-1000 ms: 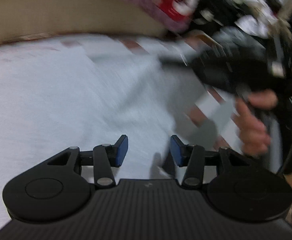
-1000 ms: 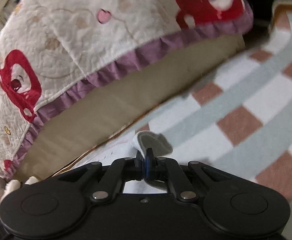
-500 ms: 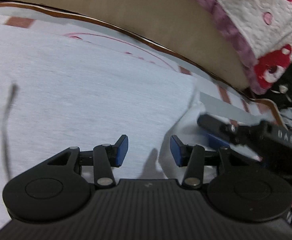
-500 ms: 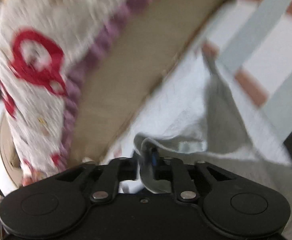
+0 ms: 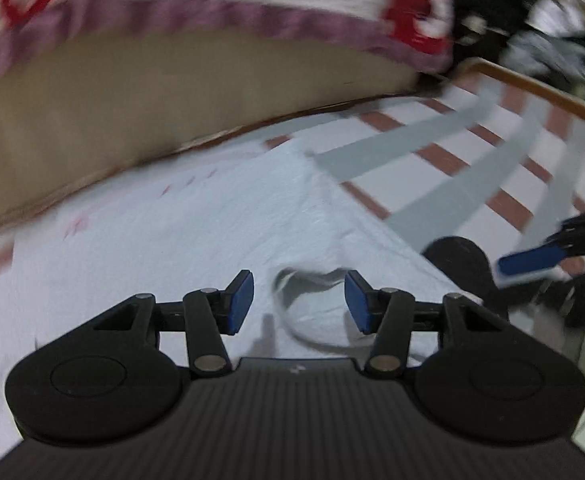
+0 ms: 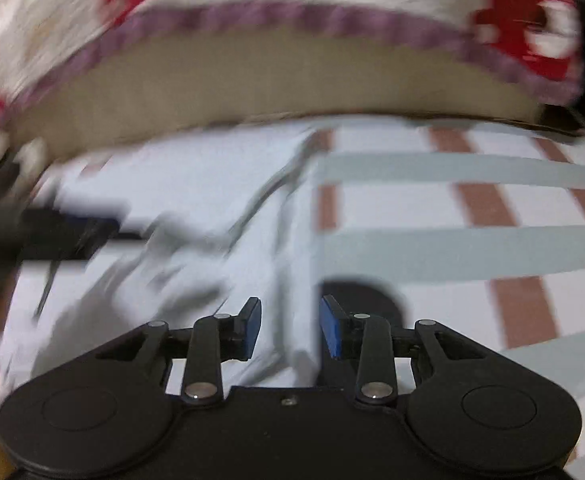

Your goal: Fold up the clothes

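A white garment (image 5: 180,232) lies spread on a checked blanket (image 5: 444,168). My left gripper (image 5: 299,301) is open just above it, and a curled fold of the garment (image 5: 308,278) lies between its blue pads (image 5: 241,300). My right gripper (image 6: 291,328) is open too, low over the garment's right edge (image 6: 292,248), with cloth beneath but nothing pinched. One blue finger of the right gripper (image 5: 532,260) shows at the right of the left wrist view. The left gripper (image 6: 52,224) appears as a dark blur at the left of the right wrist view.
A quilt with red figures and a purple frill (image 5: 220,16) hangs over a beige side panel (image 5: 132,92) behind the garment. Dark jumbled clothes (image 5: 532,32) sit at the far right, past the blanket's brown edge (image 5: 540,88). Both views are motion-blurred.
My right gripper, shut on a corner of the white garment before, has opened and let it drop onto the blanket. The left gripper stayed open while its view swung right.
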Motion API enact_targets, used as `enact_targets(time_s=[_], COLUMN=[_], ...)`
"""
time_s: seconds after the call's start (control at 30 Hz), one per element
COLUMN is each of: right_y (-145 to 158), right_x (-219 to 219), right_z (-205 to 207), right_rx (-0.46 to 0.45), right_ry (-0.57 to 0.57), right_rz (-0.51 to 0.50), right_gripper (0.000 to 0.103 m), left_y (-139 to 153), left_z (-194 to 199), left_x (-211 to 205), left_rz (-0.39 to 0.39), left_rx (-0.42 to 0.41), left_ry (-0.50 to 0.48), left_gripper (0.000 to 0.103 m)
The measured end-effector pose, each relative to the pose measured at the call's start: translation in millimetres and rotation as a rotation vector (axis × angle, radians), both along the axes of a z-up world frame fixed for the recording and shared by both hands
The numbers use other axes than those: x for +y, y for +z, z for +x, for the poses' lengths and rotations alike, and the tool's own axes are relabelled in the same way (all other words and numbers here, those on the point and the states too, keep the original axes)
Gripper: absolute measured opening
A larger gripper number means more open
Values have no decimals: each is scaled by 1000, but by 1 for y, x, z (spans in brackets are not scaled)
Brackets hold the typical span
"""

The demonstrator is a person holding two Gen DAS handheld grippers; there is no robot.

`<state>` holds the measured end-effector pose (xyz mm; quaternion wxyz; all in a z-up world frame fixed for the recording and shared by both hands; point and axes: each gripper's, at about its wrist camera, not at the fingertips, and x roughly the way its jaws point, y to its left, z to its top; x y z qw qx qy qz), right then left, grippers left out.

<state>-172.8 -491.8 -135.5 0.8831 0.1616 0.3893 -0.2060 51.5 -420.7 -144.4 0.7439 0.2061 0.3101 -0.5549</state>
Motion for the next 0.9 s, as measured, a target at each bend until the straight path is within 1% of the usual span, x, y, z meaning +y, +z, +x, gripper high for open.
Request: enact_targets(time_s=[0.03, 0.07, 0.1, 0.13, 0.17, 0.2, 0.27, 0.3, 0.33, 0.37, 0.4, 0.43, 0.47, 0.53, 0.6, 0.63, 0.73, 0.8, 0.83, 0.87, 0.9], right_y=[-3, -6, -9, -15, -21, -27, -36, -39, -42, -44, -46, -47, -47, -48, -48, -48, -48, -49, -49, -49, -49], right_x=[8, 13, 18, 21, 22, 23, 18, 14, 12, 10, 8, 6, 3, -3, -8, -10, -14, -12, -10, -9, -8], right_z=[5, 9, 14, 19, 23, 27, 28, 28, 27, 25, 24, 23, 23, 21, 19, 18, 14, 14, 15, 15, 16], right_rx=[12, 26, 41, 70, 103, 136, 144, 144, 136, 126, 115, 108, 101, 87, 77, 72, 60, 63, 68, 75, 81], right_ry=[54, 96, 133, 159, 181, 203, 207, 207, 206, 206, 205, 199, 191, 174, 147, 132, 111, 116, 123, 130, 137], right_rz=[-18, -56, -102, -132, -157, -181, -184, -181, -175, -166, -158, -138, -114, -66, -17, 7, 38, 30, 22, 13, 5], right_gripper=[37, 37, 37, 37, 37, 36, 36, 36, 37, 37, 37, 35, 33, 32, 32, 32, 31, 32, 32, 33, 33], left_y=[1, 0, -5, -13, -19, -25, -35, -39, -41, -43, -44, -45, -44, -45, -56, -60, -54, -50, -48, -45, -39], left_z=[-3, -7, -10, -13, -14, -11, -4, 2, 9, 17, 26, 37, 49, 73, 98, 103, 97, 93, 91, 86, 78], left_x=[-8, -16, -26, -36, -45, -50, -61, -64, -64, -63, -62, -57, -49, -32, -13, -7, -1, 4, 6, 6, 4], left_rz=[16, 48, 101, 156, 196, 213, 242, 241, 231, 217, 197, 157, 87, -39, -95, -94, -69, -52, -44, -37, -42], left_rx=[-14, -31, -68, -130, -170, -177, -183, -172, -162, -135, -83, -15, 76, 261, 457, 497, 413, 357, 329, 291, 249], left_ry=[-46, -92, -127, -148, -164, -172, -180, -161, -135, -105, -70, -28, 25, 147, 335, 399, 420, 434, 441, 423, 368], left_gripper=[60, 71, 73, 72, 72, 72, 72, 71, 57, 7, 4, 2, 2, 3, 6, 6, 8, 13, 20, 25, 25])
